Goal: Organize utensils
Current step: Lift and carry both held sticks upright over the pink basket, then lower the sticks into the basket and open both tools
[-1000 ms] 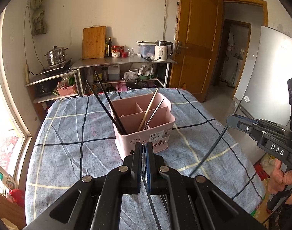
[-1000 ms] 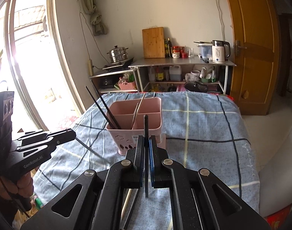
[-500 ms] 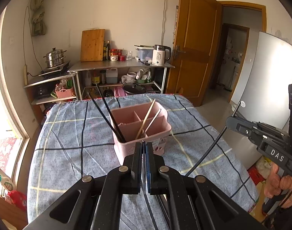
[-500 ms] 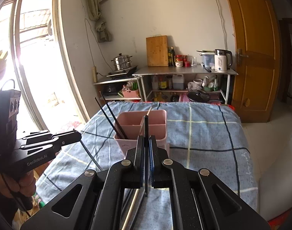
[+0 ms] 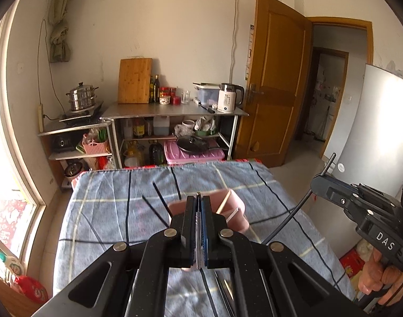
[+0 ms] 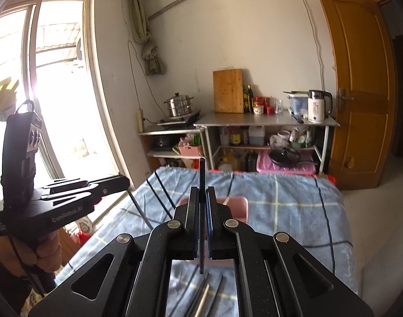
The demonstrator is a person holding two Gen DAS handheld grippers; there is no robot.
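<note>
Both raised; black chopstick [image 6: 202, 182] points up-forward.

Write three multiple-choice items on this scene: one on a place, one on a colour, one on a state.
1. Where is the cutting board?
A. flat on the checked cloth
B. on the metal shelf, leaning against the wall
C. on the floor by the door

2. What colour is the utensil holder?
A. pink
B. green
C. white

3. How does the right gripper stand?
A. fingers wide open, nothing between them
B. shut on a spoon
C. shut on a black chopstick

Answers: 1 B, the board stands upright on the shelf top against the wall. 2 A, its rim and wall show pink behind the fingers. 3 C, a thin dark stick rises from between the closed fingers.
</note>
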